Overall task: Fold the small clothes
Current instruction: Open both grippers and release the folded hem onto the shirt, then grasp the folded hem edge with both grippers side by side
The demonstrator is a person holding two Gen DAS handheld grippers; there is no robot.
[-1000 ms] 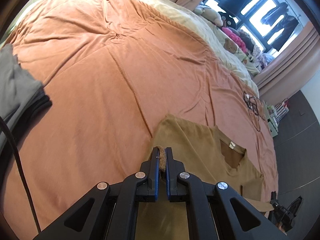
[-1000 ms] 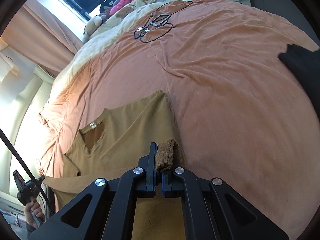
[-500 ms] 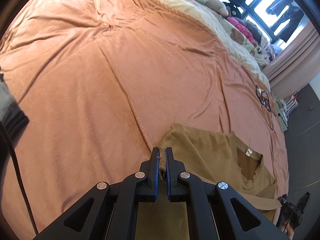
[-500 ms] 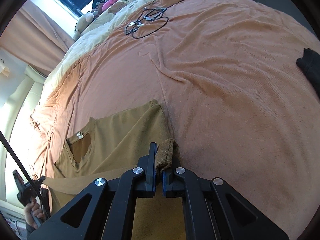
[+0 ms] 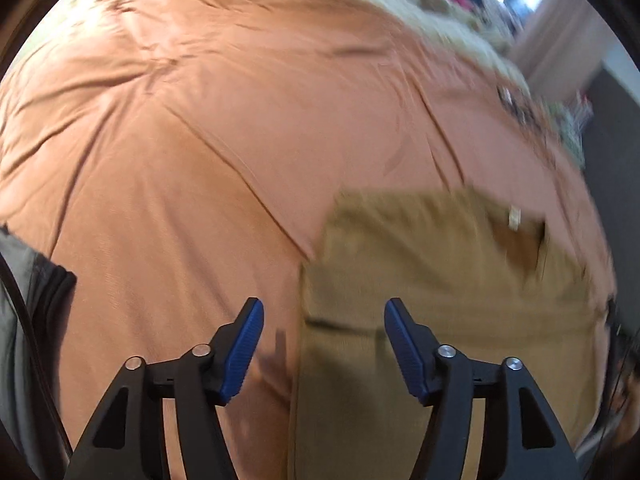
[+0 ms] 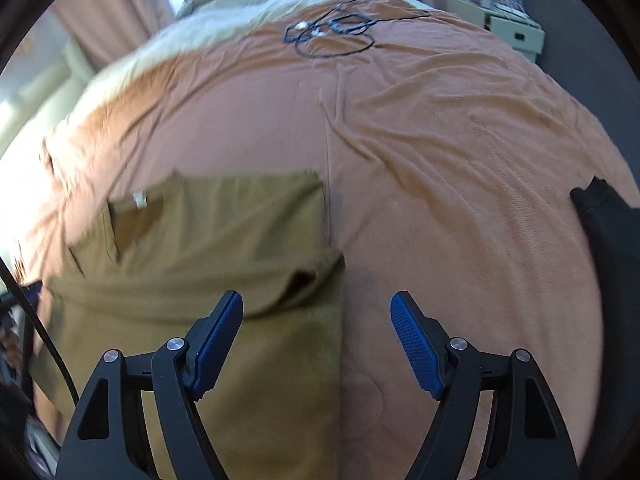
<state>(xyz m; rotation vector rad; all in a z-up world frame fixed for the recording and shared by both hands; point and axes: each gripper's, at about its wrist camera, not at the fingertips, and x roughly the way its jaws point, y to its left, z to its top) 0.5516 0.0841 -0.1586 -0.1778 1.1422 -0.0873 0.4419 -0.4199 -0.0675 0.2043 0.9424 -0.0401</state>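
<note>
Motion blur smears my left view. The tan shirt lies folded on the orange bedspread, its near end cut off. My left gripper and right gripper both gape, released, straddling its side edges.

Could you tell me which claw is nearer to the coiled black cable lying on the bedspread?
Right. The coiled black cable lies on the right claw's side of the bed; from the left claw it sits beyond the brown shirt.
</note>
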